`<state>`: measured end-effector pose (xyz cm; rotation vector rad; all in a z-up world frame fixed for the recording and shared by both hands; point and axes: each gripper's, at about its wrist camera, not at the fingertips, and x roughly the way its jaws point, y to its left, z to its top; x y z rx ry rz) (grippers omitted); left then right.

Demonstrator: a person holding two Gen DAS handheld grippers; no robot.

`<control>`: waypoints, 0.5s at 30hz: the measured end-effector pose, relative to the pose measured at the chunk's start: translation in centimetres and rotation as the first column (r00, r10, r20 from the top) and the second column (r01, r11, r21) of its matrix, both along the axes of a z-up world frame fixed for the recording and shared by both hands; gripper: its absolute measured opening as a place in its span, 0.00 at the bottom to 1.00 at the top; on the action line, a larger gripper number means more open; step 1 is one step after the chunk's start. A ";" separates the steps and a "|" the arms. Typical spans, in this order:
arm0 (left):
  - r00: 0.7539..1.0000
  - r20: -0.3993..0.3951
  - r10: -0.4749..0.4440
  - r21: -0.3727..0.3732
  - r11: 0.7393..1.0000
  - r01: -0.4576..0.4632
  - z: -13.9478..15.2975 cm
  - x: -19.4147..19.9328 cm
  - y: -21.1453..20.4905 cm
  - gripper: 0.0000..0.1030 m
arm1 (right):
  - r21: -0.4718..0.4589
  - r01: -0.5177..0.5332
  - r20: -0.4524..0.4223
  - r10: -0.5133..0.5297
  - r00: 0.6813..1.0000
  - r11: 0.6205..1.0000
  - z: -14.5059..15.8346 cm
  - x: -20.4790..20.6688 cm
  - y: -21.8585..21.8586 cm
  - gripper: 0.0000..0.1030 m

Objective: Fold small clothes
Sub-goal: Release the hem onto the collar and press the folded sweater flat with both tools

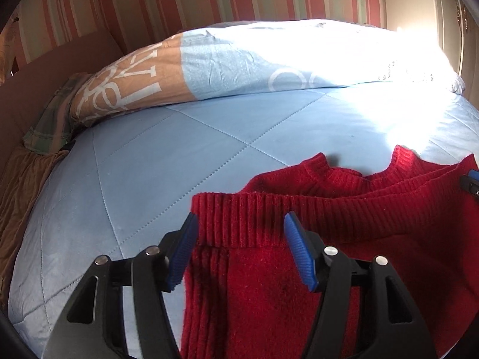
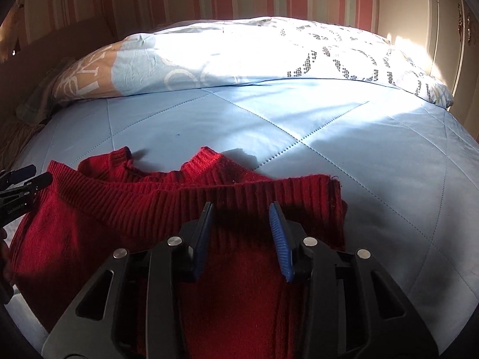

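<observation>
A red knit sweater (image 1: 374, 239) lies on a light blue quilted bed (image 1: 179, 164), its ribbed hem folded up close to the collar. My left gripper (image 1: 241, 224) hovers open over the hem's left corner, blue pads apart, one pad at the sweater's left edge. In the right wrist view the same sweater (image 2: 119, 209) spreads to the left. My right gripper (image 2: 242, 209) stands open above the hem near its right corner, with knit below the gap and neither pad pressing it. Each gripper's tip shows at the edge of the other view: right gripper (image 1: 471, 182), left gripper (image 2: 21, 179).
A rolled blue and tan duvet (image 1: 224, 59) lies across the far side of the bed below a striped wall (image 1: 149, 0). A plaid cloth (image 1: 51, 119) and brown fabric (image 1: 18, 194) sit at the left edge. Bright sunlight falls on the bed's right side (image 2: 389, 125).
</observation>
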<state>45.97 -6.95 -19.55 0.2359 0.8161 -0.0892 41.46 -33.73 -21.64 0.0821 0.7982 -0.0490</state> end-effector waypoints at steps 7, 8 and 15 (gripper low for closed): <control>0.991 -0.104 0.082 0.062 0.995 -0.076 -4.1 4.5 1.0 0.59 | 0.047 0.115 -0.082 -0.110 0.990 0.992 -2.9 2.2 -4.3 0.21; 0.990 -0.110 0.085 0.060 0.995 -0.079 -4.4 4.5 1.0 0.59 | 0.038 0.112 -0.078 -0.108 0.991 0.993 -3.0 2.1 -4.2 0.20; 0.997 -0.032 0.067 0.045 0.997 -0.065 -0.9 1.4 2.7 0.59 | 0.094 0.055 0.046 -0.060 0.997 0.994 0.5 -1.1 -3.7 0.36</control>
